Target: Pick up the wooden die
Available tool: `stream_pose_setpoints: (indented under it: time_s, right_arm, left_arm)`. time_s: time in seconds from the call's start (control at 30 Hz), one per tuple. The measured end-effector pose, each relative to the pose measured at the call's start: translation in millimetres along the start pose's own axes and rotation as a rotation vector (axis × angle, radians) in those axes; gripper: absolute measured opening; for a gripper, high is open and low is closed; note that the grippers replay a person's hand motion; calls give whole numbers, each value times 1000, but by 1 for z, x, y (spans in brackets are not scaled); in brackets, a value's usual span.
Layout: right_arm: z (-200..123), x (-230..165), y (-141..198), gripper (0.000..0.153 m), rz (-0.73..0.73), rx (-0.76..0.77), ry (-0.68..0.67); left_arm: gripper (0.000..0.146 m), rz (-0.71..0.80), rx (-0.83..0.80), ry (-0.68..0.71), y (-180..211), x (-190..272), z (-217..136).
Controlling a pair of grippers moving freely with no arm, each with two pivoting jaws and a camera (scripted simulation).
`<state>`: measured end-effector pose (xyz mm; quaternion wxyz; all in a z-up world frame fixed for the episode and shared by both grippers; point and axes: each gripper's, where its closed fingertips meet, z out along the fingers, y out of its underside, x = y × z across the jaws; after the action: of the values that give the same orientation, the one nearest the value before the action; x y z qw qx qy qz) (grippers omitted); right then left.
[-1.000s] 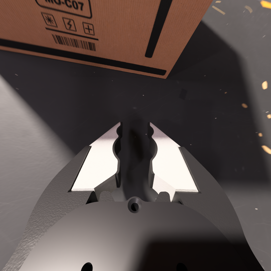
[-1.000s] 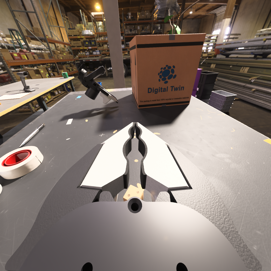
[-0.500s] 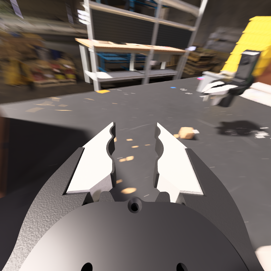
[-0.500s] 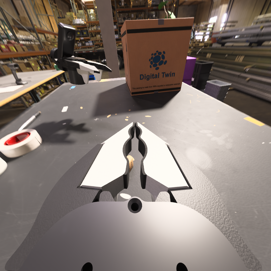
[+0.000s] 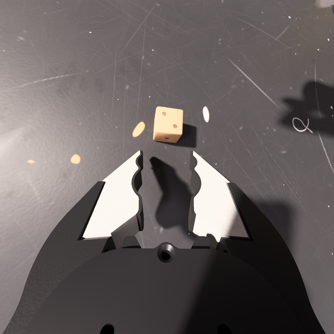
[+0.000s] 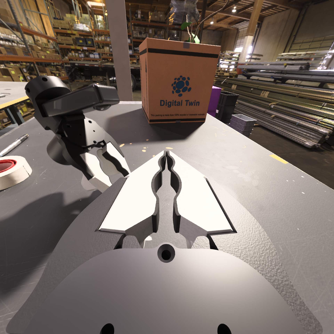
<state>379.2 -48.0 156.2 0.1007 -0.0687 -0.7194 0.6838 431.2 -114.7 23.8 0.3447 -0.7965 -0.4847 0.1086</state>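
The wooden die (image 5: 167, 126) lies on the dark scratched table (image 5: 72, 81), two pips on its top face. My left gripper (image 5: 166, 153) is open and empty, pointing down at the table, its fingertips just short of the die and apart from it. It also shows in the right wrist view (image 6: 115, 173), tilted down at the left, its fingertips hidden behind my right gripper's finger. My right gripper (image 6: 166, 152) is shut and empty above the table. The die is hidden in the right wrist view.
A brown cardboard box (image 6: 180, 81) stands at the far side of the table. A roll of tape with a red core (image 6: 12, 169) and a silver pen (image 6: 14, 144) lie at the left. The table's right edge (image 6: 271, 150) drops to the floor.
My left gripper swung from facing the box to pointing down at the die, and its jaws opened wider. It came close beside my right gripper. The die left the right wrist view.
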Motion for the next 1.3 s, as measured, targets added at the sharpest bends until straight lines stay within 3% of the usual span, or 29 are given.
stream_pose_setpoints:
  time_s: [0.3, 0.37, 0.5, 0.67, 0.8, 0.87, 1.07, 1.3]
  right_arm:
    - [-3, 1, -4, 0, 4, 13, 12]
    - [-3, 1, -4, 0, 13, 16, 10]
    - [-5, 2, -1, 0, -25, 4, 13]
    - [-7, -9, -11, 0, -253, 55, 11]
    - [-6, -26, -9, 0, -702, 26, 62]
    - [-3, -30, -2, 0, -816, -15, 83]
    - [2, -31, 7, 0, -877, -68, 87]
    - [2, -19, 7, 0, -814, -81, 137]
  left_arm:
    - [51, 36, -39, -30, -15, 1, 28]
    - [36, 68, -24, -17, -21, 2, 31]
    - [33, 323, 154, 36, -40, 16, 16]
    - [33, 637, 435, 286, -56, 39, -26]
    - [33, 595, 526, 543, -53, 36, -48]
    - [33, 537, 540, 607, -53, 29, -54]
    - [33, 509, 550, 606, -53, 24, -57]
    - [33, 504, 508, 622, -50, 27, -54]
